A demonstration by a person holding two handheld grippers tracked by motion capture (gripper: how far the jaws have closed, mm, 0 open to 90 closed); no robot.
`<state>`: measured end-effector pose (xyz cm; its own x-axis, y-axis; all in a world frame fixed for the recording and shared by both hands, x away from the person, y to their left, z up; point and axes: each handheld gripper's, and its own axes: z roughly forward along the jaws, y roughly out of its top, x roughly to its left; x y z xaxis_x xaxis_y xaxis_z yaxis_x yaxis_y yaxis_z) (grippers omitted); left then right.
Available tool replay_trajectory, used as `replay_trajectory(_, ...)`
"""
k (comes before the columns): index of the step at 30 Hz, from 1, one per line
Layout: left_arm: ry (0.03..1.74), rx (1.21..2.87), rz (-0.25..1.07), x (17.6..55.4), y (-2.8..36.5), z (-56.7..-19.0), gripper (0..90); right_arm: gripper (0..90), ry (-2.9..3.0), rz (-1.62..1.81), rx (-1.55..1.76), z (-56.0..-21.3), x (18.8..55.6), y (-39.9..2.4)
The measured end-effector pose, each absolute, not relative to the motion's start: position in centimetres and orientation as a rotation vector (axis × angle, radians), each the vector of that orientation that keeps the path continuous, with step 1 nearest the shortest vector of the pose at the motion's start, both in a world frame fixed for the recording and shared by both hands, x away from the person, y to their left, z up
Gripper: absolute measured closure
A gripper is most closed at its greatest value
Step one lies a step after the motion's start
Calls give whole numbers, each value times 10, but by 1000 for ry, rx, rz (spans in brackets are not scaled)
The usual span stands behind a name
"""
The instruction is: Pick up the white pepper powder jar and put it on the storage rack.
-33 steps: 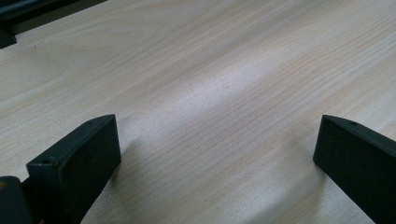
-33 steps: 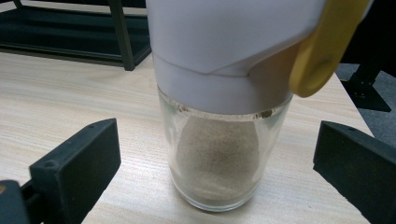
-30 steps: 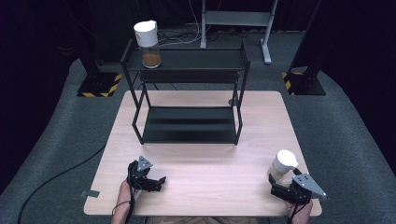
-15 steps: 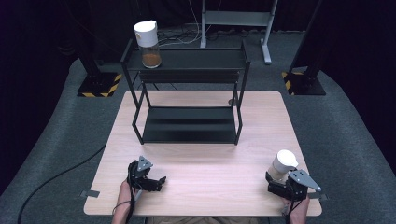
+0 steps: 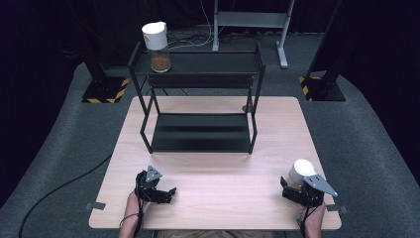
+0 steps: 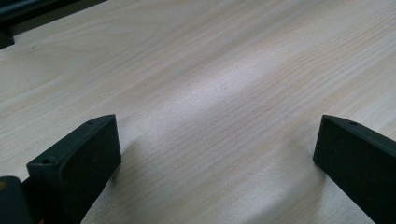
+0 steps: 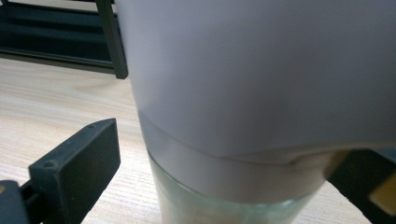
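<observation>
A glass jar with a white lid stands on the wooden table at the front right. My right gripper sits just behind it and is open, with the jar between its jaws. In the right gripper view the jar is very close; the left jaw stands apart from it and the right jaw is mostly hidden behind it. My left gripper rests at the front left, open over bare wood. A second white-lidded jar holding brown powder stands on the top shelf of the black rack.
The black two-tier rack's lower shelf fills the table's middle back. Its front posts stand close ahead of the right gripper. Dark stands and cables lie on the grey floor behind the table.
My right gripper has crept forward and a little left, bringing its jaws around the front jar. The left gripper has not moved.
</observation>
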<state>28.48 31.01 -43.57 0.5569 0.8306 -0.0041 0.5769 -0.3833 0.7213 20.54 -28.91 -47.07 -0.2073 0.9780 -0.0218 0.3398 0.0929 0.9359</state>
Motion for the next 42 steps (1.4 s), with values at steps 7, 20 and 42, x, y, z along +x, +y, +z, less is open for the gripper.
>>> replay_trajectory(7, 1122, 2106, 473, 285, 310, -436, 1, 21, 1651, 1118, 1329, -470, 208, -289)
replay_trajectory(20, 1122, 2106, 473, 285, 310, -436, 1, 297, 1628, 1116, 1323, -472, 204, -287)
replay_trajectory(42, 1121, 2107, 465, 286, 311, -435, 0, 299, 1671, 1187, 1249, -448, 196, -285)
